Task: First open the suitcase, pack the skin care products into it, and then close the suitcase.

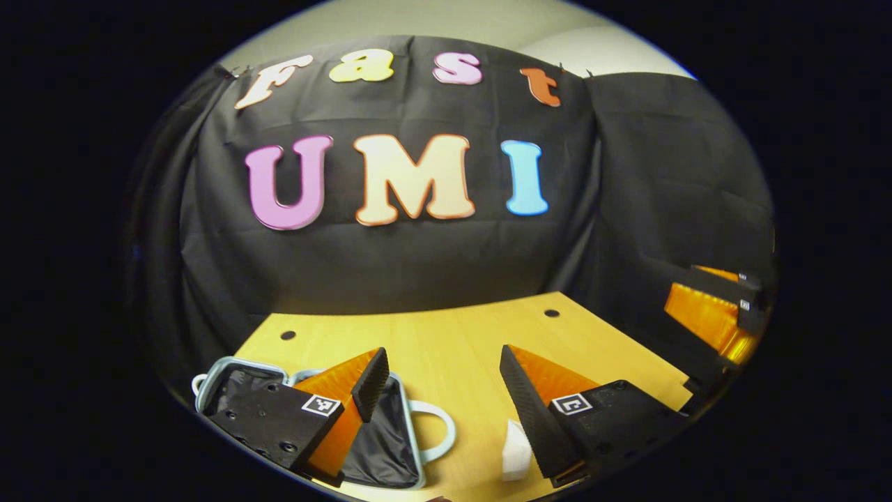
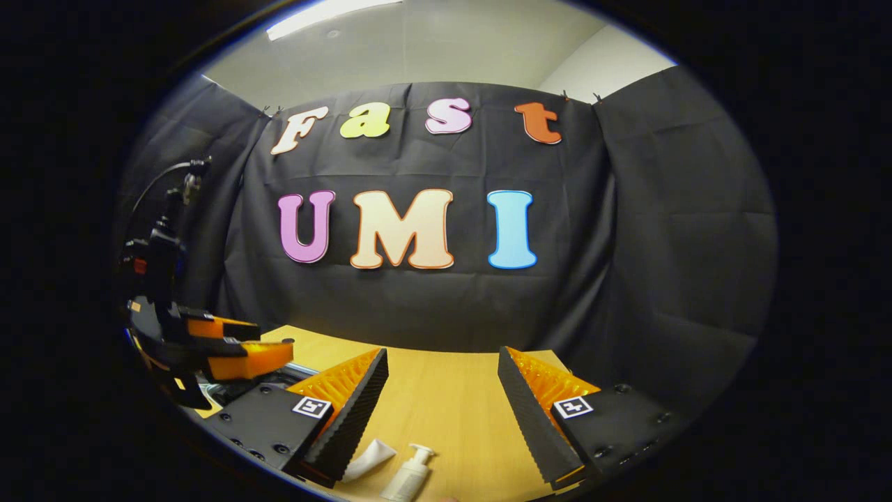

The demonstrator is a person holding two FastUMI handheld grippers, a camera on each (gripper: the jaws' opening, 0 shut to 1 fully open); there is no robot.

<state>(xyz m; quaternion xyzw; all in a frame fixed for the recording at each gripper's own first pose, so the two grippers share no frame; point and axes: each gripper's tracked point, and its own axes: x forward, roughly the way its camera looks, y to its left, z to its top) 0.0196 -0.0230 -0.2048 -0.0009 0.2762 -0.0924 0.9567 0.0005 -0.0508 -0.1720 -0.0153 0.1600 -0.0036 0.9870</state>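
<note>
Left gripper [image 1: 442, 390] jaws spread wide, holding nothing; open light-blue suitcase with black lining [image 1: 390, 446] under left finger. Right gripper [image 2: 442, 394] jaws spread wide; white pump bottle [image 2: 410, 474] and white tube [image 2: 369, 458] between fingers, low.

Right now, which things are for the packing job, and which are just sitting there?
For the job:
- suitcase, lying open
- white tube
- pump bottle
- left gripper and right gripper, both open

Just there:
- wooden table
- black cloth wall
</note>
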